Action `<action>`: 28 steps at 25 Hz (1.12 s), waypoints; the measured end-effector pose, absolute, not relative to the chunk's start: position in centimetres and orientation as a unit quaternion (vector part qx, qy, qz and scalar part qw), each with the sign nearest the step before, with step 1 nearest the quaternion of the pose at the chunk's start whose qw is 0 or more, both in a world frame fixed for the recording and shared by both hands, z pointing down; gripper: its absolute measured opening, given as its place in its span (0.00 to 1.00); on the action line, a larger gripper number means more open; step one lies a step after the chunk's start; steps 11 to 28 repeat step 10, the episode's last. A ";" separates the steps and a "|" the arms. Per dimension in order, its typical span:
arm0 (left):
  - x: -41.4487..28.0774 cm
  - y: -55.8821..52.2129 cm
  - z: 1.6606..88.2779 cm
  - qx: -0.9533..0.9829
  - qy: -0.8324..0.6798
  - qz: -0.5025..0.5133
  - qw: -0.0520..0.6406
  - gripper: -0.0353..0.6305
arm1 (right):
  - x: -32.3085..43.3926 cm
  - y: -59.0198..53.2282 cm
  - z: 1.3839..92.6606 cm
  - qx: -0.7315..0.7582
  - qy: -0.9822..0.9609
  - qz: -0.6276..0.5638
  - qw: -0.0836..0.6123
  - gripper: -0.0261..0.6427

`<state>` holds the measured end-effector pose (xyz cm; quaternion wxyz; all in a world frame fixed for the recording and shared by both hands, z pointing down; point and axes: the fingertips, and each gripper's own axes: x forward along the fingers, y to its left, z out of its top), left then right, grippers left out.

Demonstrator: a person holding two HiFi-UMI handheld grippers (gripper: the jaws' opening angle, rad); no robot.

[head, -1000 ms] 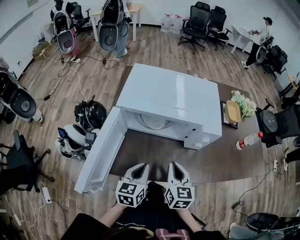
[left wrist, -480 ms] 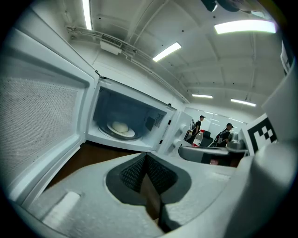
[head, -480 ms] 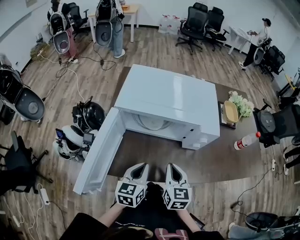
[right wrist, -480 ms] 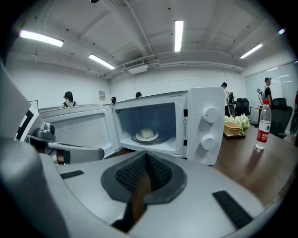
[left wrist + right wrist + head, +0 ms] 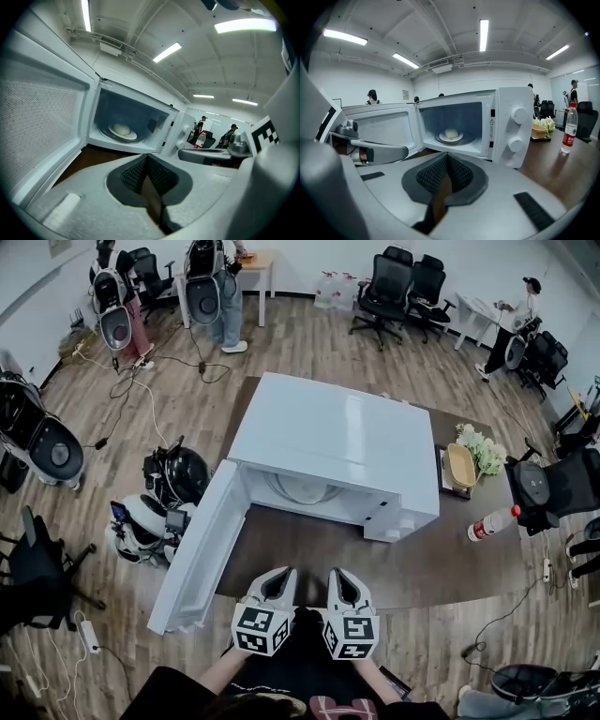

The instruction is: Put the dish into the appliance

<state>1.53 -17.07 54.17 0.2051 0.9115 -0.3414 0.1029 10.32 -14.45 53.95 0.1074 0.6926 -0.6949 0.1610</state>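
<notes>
My left tongs (image 5: pixel 280 575) and right tongs (image 5: pixel 338 576) are both clenched on nothing, side by side at the near edge of the worktop (image 5: pixel 422 563). The dish (image 5: pixel 451 135) already sits straight ahead of them, inside the microwave (image 5: pixel 337 437). The open door (image 5: pixel 202 545) stands just left of the left tongs, so I judge that hand is nearer for shutting it.

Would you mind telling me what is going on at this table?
A person holds the left gripper and right gripper side by side at the near edge of the table, both shut and empty. The white microwave stands with its door open, and a plate with a pale bun sits inside.
</notes>
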 end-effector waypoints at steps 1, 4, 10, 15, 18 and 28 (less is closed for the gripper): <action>1.6 -17.1 54.2 0.912 -0.340 0.104 0.204 0.05 | 10.3 -14.6 54.0 0.692 -0.696 0.160 0.109 0.05; 1.8 -17.2 54.0 0.914 -0.337 0.107 0.199 0.05 | 10.1 -14.8 54.3 0.690 -0.697 0.161 0.114 0.05; 1.8 -17.9 54.2 0.915 -0.337 0.107 0.195 0.05 | 10.1 -15.5 54.8 0.687 -0.698 0.163 0.115 0.05; 1.8 -17.9 54.2 0.915 -0.337 0.107 0.195 0.05 | 10.1 -15.5 54.8 0.687 -0.698 0.163 0.115 0.05; 1.8 -17.9 54.2 0.915 -0.337 0.107 0.195 0.05 | 10.1 -15.5 54.8 0.687 -0.698 0.163 0.115 0.05; 1.8 -17.9 54.2 0.915 -0.337 0.107 0.195 0.05 | 10.1 -15.5 54.8 0.687 -0.698 0.163 0.115 0.05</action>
